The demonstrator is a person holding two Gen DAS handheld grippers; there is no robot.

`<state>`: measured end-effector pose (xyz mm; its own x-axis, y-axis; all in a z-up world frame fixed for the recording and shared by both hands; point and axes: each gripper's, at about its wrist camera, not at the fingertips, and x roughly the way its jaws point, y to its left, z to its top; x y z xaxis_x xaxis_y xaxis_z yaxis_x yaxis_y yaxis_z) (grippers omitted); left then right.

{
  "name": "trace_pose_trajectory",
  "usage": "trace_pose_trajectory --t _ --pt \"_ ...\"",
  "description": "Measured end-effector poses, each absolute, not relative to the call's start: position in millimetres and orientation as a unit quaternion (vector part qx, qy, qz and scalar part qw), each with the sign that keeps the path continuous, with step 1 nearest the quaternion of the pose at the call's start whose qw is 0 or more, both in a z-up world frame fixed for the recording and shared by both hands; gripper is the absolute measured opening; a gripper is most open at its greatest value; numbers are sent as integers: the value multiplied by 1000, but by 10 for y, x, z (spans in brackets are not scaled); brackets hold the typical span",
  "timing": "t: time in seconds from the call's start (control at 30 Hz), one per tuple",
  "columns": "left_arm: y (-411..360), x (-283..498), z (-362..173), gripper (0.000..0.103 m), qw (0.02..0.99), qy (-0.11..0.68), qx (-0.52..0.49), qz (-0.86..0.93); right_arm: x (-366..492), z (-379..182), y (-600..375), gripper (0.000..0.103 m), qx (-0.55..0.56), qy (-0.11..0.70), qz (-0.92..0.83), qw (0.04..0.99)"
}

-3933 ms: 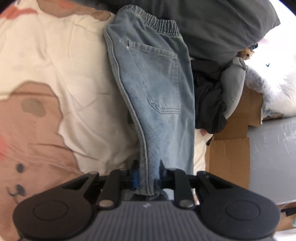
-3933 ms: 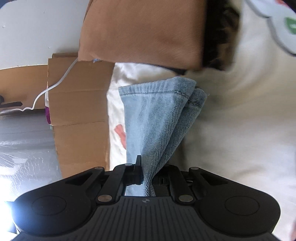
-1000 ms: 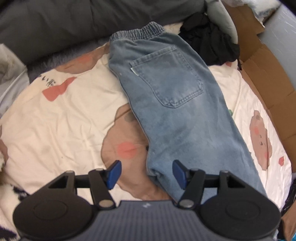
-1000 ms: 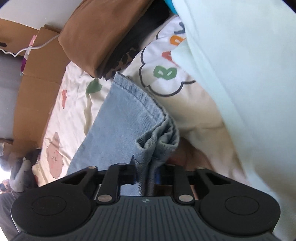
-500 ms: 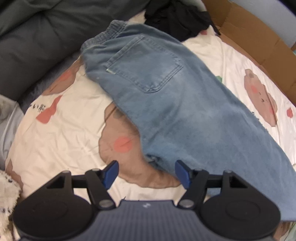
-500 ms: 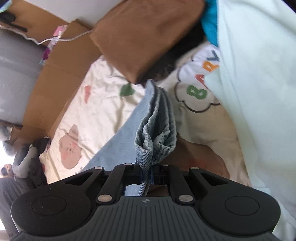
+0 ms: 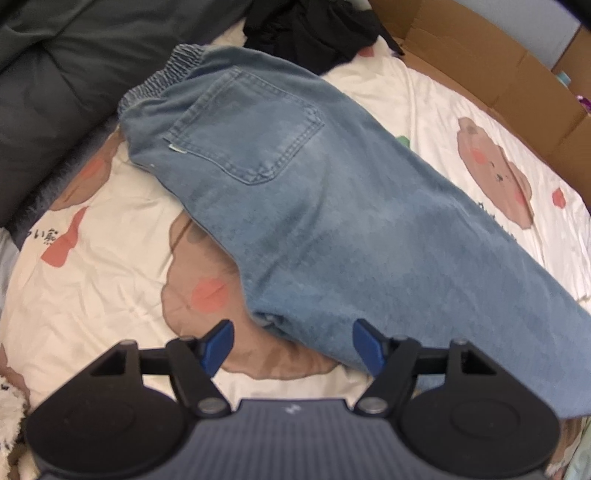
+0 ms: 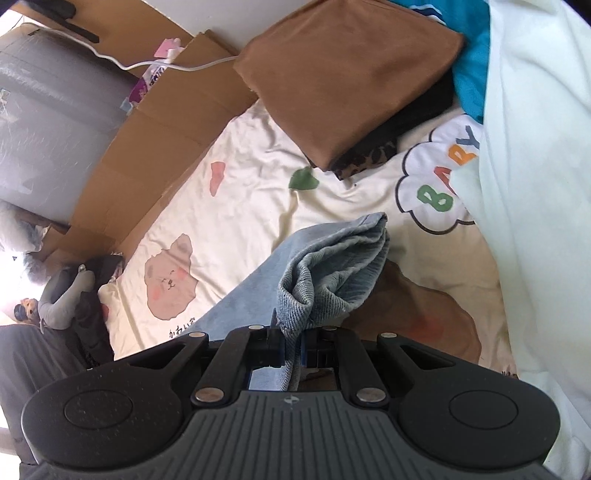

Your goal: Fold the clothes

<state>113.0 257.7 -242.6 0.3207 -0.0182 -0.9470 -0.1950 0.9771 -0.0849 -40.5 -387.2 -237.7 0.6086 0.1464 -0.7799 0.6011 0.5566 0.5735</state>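
Observation:
A pair of light blue jeans (image 7: 314,206), folded lengthwise, lies across the cream bear-print bedsheet (image 7: 92,266), waistband at the upper left, back pocket up. My left gripper (image 7: 293,343) hovers open over the crotch fold, its blue pads either side of the cloth edge without pressing it. In the right wrist view my right gripper (image 8: 293,343) is shut on the bunched leg hems of the jeans (image 8: 332,266), lifted off the sheet, with the legs trailing down and left.
A dark grey duvet (image 7: 55,74) and a black garment (image 7: 314,29) lie beyond the waistband. Cardboard (image 7: 498,81) borders the bed. A folded brown garment (image 8: 343,74) on leopard-print cloth, a teal piece (image 8: 469,74) and a white cloth (image 8: 535,184) lie near the right gripper.
My left gripper let go of the jeans earlier, and its view rolled. My right gripper rose with the hems pinched, lifting the leg ends off the sheet.

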Motion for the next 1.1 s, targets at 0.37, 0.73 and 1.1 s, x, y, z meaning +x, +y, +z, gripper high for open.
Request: trace_pose_trajectory --t 0.37,0.73,1.1 --pt "2348 1358 -2606 67 811 578 -80 -23 -244 -2099 -3719 5 425 401 -107 805" --pt "1999 1480 -2736 59 796 593 -74 -98 -59 -1591 -3466 5 406 375 -66 831" --pt "1653 1399 -3096 30 759 633 -46 -144 236 -1138 -3189 5 378 366 -4 851"
